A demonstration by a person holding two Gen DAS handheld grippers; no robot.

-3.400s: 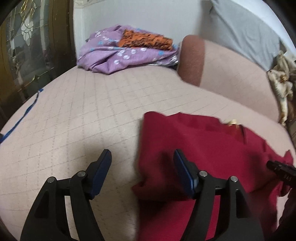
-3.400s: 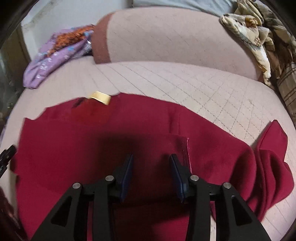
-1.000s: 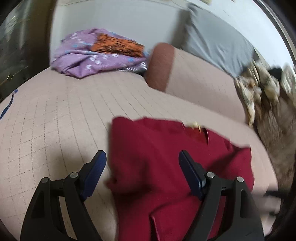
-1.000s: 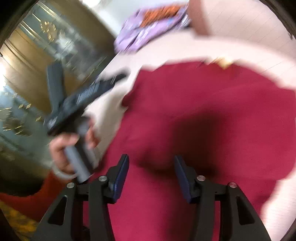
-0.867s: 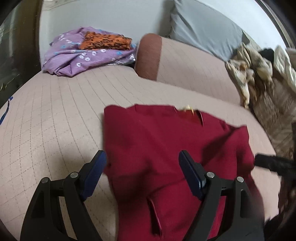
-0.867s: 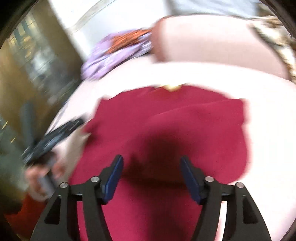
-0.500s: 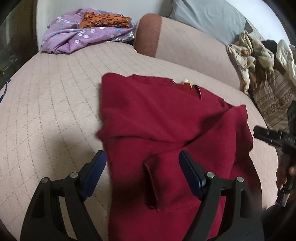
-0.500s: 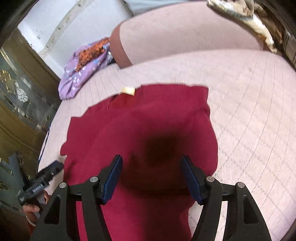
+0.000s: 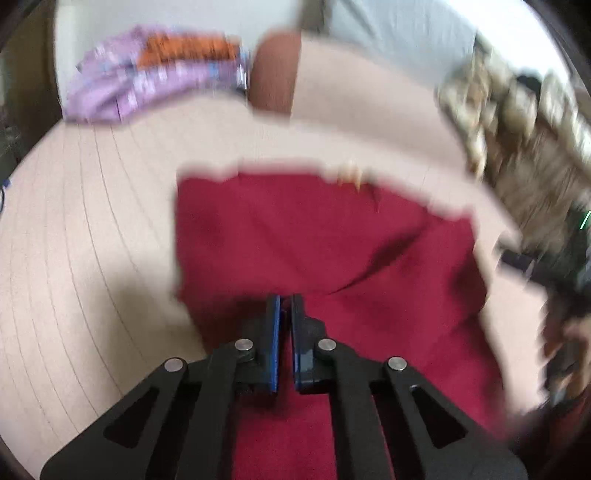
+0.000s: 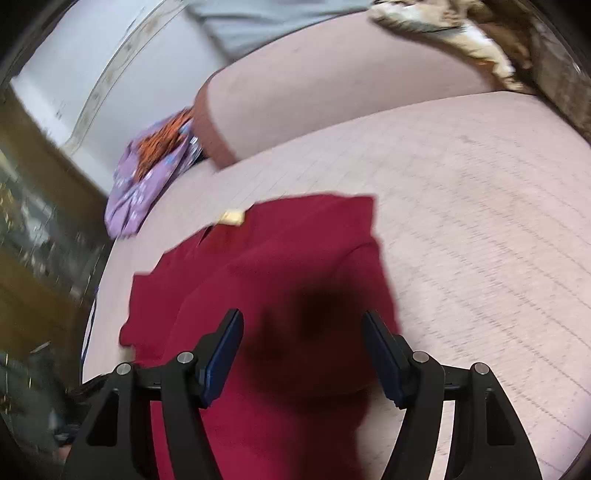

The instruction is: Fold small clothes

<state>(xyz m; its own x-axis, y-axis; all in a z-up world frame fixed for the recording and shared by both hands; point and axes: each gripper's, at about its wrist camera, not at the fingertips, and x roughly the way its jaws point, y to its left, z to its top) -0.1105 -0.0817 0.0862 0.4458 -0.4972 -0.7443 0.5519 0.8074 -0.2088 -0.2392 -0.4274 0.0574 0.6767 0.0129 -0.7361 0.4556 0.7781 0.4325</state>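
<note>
A dark red garment (image 9: 314,236) lies partly folded on the pink quilted bed, with a yellow neck label (image 9: 351,175) at its far edge. My left gripper (image 9: 285,306) is shut over the garment's near part; whether cloth is pinched between the pads is unclear in the blur. In the right wrist view the same red garment (image 10: 266,266) lies below my right gripper (image 10: 303,332), which is open and empty above its folded right side. The right gripper shows blurred at the right edge of the left wrist view (image 9: 546,269).
A purple and orange pile of clothes (image 9: 155,70) lies at the bed's far left. A pink bolster (image 10: 332,92) and a grey pillow (image 9: 399,33) lie along the back. A patterned blanket heap (image 9: 517,129) is at the right. A wooden cabinet (image 10: 33,206) stands left of the bed.
My left gripper has closed from wide open and dropped low onto the red garment. My right gripper stays open and has shifted slightly; both views are blurred by motion.
</note>
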